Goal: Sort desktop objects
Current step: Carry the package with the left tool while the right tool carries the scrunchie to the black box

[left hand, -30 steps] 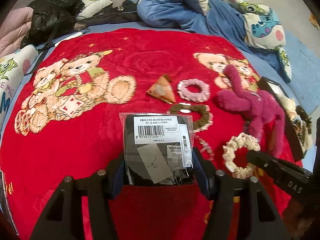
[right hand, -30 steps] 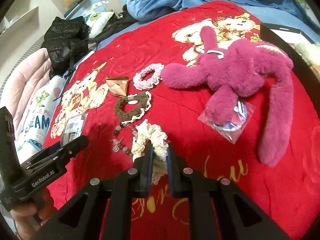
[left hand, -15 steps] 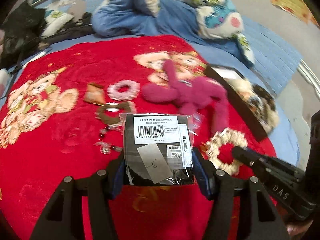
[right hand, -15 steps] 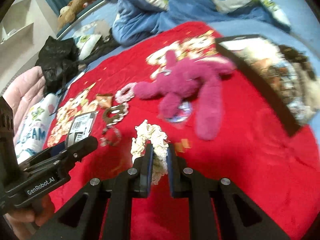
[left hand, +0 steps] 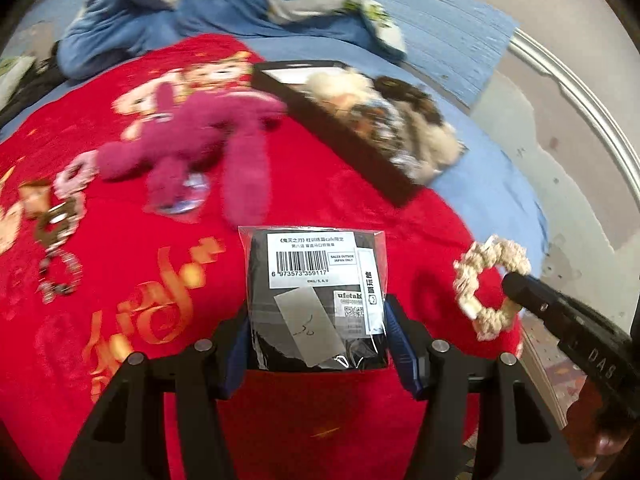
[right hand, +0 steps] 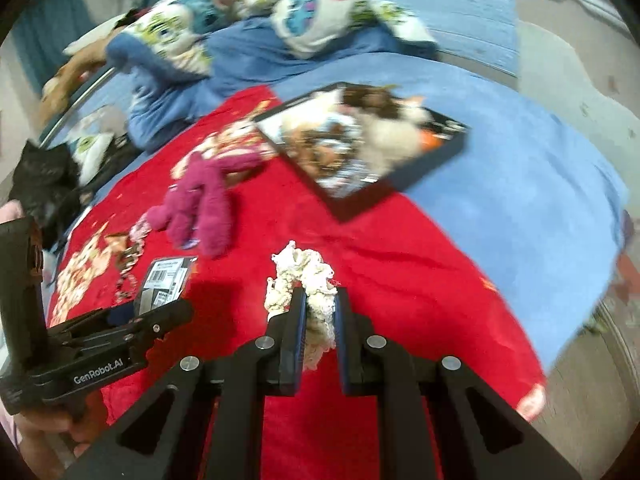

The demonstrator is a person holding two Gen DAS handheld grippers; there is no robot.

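My left gripper is shut on a black packet in a clear bag with a barcode label, held above the red blanket. It also shows in the right wrist view. My right gripper is shut on a cream lace scrunchie, also seen in the left wrist view. A black tray full of fluffy items lies ahead on the blue sheet; it also shows in the left wrist view.
A magenta plush toy lies on the blanket left of the tray, with a small clear bag under its leg. A pink scrunchie, brown scrunchie and bead bracelet lie far left. Bedding is piled behind.
Both grippers have swung right with their loads, away from the scrunchies and plush. The black tray is now closer and more central in both views.
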